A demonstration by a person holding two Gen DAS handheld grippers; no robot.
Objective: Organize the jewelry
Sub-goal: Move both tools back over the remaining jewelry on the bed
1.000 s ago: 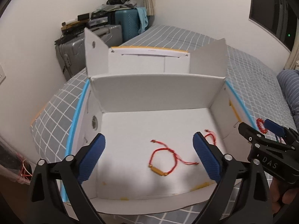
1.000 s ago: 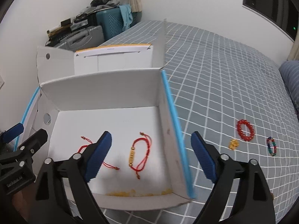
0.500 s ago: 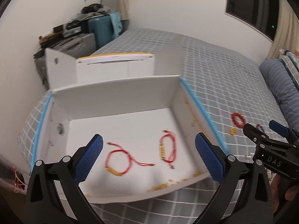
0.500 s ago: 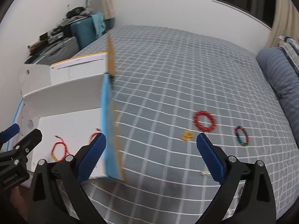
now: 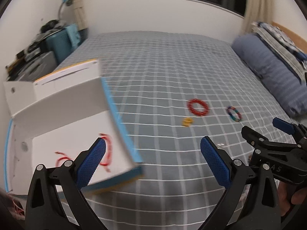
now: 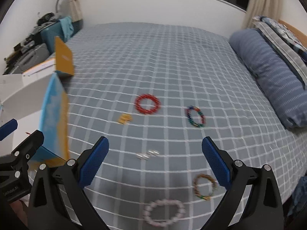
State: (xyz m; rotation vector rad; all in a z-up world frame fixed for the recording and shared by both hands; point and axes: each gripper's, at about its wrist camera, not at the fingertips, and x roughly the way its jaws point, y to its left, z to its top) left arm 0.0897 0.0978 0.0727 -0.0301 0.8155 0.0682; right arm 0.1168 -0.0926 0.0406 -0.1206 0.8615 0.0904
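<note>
Both views have swung rightward off the white box (image 5: 63,118) and out over the bed (image 6: 172,57) since a second ago, when each claw looked down into the box; the right claw's jaws have just been opening and nothing lies between them.

At far left the box sits on the bed with two red string bracelets (image 5: 107,151) on its floor, so that much of the sorting looks done. The left claw (image 5: 152,162) hangs over the box's blue-edged near corner, jaws spread wide and empty.

Moving right across the checked cover, the loose pieces remain: a small yellow charm (image 6: 124,118), then a red bead bracelet (image 6: 147,103) just beyond it, then a dark multicoloured bracelet (image 6: 195,116) further right. Nearer the camera lie some small silver pieces (image 6: 147,154), blurred and hard to identify, directly ahead of the right claw (image 6: 154,162), which is released and carrying nothing. Close to its right finger is an amber bead bracelet (image 6: 204,187), and nearest of all, between the two arms of the tool, a pale pink bead bracelet (image 6: 164,212). A striped pillow (image 6: 268,72) closes off the right side.

By this count two pieces are stowed and about six are left on the bed, so the job is probably less than halfway. The right claw seems best placed for the next pick, likely the silver pieces or one of the near bracelets.
</note>
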